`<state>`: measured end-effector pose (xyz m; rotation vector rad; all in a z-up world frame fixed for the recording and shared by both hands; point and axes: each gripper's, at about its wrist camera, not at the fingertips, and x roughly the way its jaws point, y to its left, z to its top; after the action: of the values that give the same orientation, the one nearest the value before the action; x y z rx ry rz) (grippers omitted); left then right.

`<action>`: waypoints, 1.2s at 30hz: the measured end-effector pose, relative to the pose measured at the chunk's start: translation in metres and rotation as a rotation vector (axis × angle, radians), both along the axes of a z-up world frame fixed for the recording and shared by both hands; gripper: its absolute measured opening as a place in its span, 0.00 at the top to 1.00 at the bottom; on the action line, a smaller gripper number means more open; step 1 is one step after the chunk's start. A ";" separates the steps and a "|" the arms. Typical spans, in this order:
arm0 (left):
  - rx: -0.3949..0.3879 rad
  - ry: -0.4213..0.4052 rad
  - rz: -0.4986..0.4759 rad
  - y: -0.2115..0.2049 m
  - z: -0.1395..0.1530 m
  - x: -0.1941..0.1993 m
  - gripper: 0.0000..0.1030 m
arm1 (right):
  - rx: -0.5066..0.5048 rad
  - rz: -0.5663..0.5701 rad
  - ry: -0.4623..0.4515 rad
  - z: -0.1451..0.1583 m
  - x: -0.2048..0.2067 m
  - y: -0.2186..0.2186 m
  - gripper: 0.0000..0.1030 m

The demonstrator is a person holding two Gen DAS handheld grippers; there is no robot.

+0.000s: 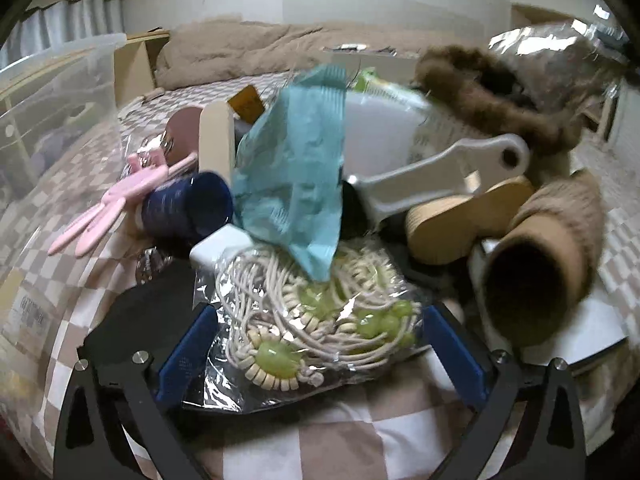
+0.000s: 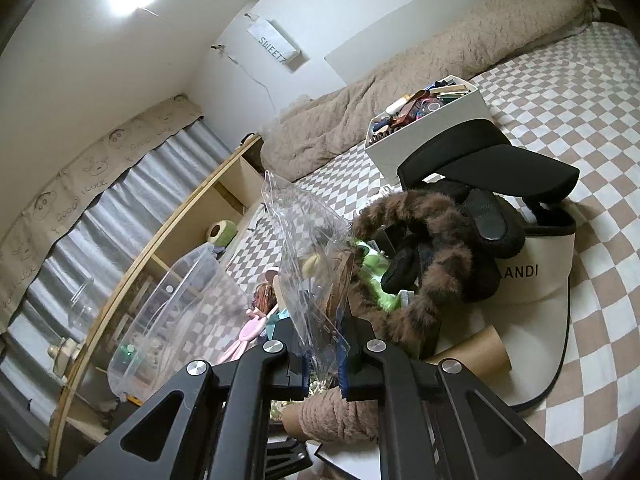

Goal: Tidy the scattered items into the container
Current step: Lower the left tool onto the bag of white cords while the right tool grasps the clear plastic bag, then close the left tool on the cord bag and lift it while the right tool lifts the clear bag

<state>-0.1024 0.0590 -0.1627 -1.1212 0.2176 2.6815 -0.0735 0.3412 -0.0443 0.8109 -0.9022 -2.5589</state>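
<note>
Tidying barely begun: most of the clutter still lies heaped on the bed.

At far left the clear plastic bin (image 1: 60, 92) stands at the bed's edge, only a few small things visible on its bottom in the right wrist view. Beside it on the checkered bedspread (image 1: 320, 432) lie a pink hair clip (image 1: 116, 204), a navy cup (image 1: 188, 206), a teal paper packet (image 1: 292, 176), a white handled tool (image 1: 440, 176), a wooden brush (image 1: 468, 220), a furry brown band (image 1: 492, 96) and a yarn-wrapped cardboard tube (image 1: 548, 248), all outside the bin. The left gripper (image 1: 320, 344) stands spread wide around a bagged bead necklace (image 1: 312, 320), pads not pressing it. The right gripper (image 2: 326, 356) is clamped on a clear plastic bag (image 2: 308, 248), lifted above the pile and not yet over the bin. I judge nearly everything remains to be moved.
</note>
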 end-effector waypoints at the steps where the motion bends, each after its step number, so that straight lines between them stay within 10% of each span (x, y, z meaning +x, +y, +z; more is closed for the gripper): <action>1: 0.007 0.002 0.001 -0.002 0.000 0.000 0.00 | -0.001 0.001 0.000 0.000 0.000 0.000 0.89; 11: 0.000 -0.020 -0.060 -0.024 0.008 0.006 0.25 | 0.003 -0.003 -0.002 -0.002 0.005 0.000 0.89; 27: 0.135 -0.064 -0.161 -0.018 0.052 0.042 0.28 | 0.067 0.032 0.025 0.013 0.011 -0.017 0.89; 36: 0.179 0.071 -0.144 -0.036 0.100 0.042 0.28 | 0.076 0.058 0.050 0.023 0.018 -0.029 0.89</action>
<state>-0.0606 0.0233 -0.0629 -0.9225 0.0657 2.5579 -0.0555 0.3120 -0.0218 0.7782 -0.7595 -2.5643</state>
